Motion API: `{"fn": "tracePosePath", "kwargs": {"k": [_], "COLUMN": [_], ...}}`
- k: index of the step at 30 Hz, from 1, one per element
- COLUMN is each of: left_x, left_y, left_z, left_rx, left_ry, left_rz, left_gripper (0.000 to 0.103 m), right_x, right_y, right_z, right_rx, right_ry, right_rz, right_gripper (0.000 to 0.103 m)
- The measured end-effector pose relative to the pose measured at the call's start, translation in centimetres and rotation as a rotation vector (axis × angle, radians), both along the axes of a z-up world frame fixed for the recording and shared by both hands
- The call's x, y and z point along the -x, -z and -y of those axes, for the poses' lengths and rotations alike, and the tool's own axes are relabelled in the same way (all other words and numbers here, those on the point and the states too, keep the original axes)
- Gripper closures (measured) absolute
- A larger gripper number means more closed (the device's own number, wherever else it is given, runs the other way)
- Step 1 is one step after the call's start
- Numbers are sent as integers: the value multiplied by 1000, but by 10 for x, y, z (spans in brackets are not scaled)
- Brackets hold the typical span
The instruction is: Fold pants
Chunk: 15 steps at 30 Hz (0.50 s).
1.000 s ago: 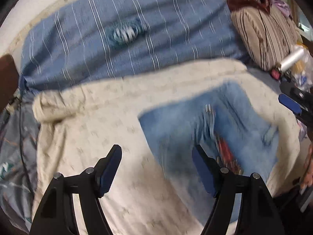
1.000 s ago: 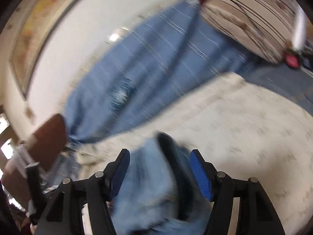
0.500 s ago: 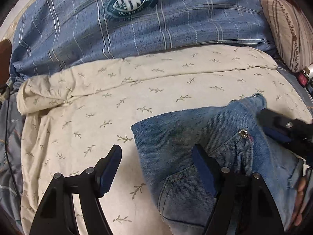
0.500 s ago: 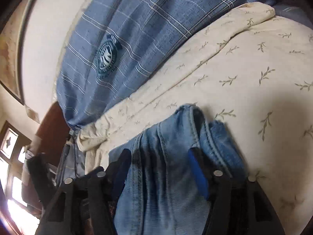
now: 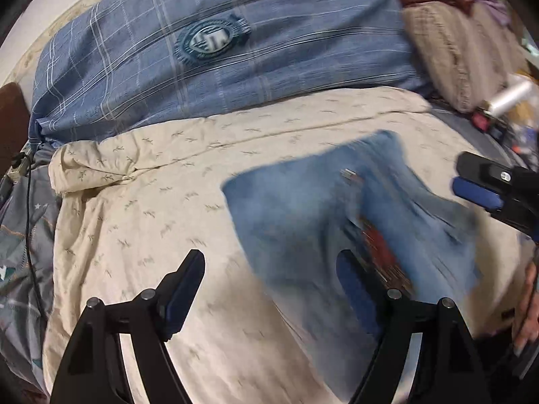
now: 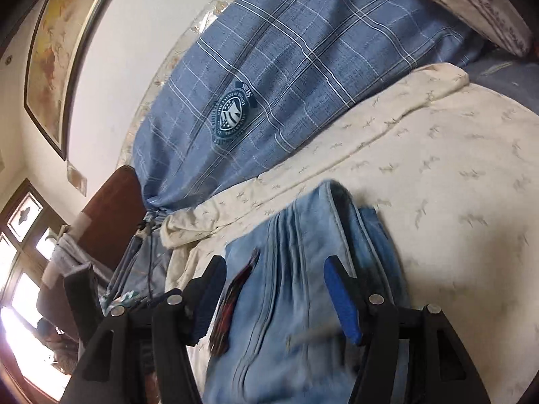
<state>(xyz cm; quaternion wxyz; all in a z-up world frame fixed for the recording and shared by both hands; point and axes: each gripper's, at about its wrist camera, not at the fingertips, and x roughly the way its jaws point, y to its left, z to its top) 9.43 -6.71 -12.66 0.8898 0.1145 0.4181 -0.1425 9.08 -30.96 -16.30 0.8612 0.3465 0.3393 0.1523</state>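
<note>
Jeans (image 5: 337, 229) folded, blurred, lying on cream sheet (image 5: 151, 235), centre-right of left wrist frame, red patch showing near right finger. Left gripper (image 5: 269, 289) bottom centre, jaws spread wide, nothing between them, right finger over jeans edge. Right gripper (image 5: 485, 192) at right edge of same frame, just beside jeans. In right wrist view jeans (image 6: 303, 286) fill lower centre; right gripper (image 6: 276, 299) jaws wide apart on either side of denim, not pinching. Blue plaid cover (image 6: 286, 84) upper centre, striped pillow (image 5: 454, 54) upper right
</note>
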Motion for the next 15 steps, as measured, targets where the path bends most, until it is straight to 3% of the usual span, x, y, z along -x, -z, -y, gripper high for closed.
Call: {"fn": "tracePosePath", "kwargs": {"k": [3,5,9,12,15], "left_x": [22,29,32,35,36], "left_y": [7,20,37,35,34], "left_z": [4,9,7,11,14], "left_rx": [15,-24,-9,-45,-73], "left_ry": [29,38,16,22,28], "left_rz": [-15,-18,-23,16,25], "left_gripper": [22,21,19,18,18], "right_x": [22,27,21,19,19], "right_y": [3,6,35,43,42], "right_z": [-3,-10,-9,-1,-5], "right_rx": [-32,-4,-17,-79,-34], "right_ry": [-23,-34,-43,-33,-42], "right_rz": [-15,-41,-157,-165,-155], "right_gripper": [39,39,39,39,39]}}
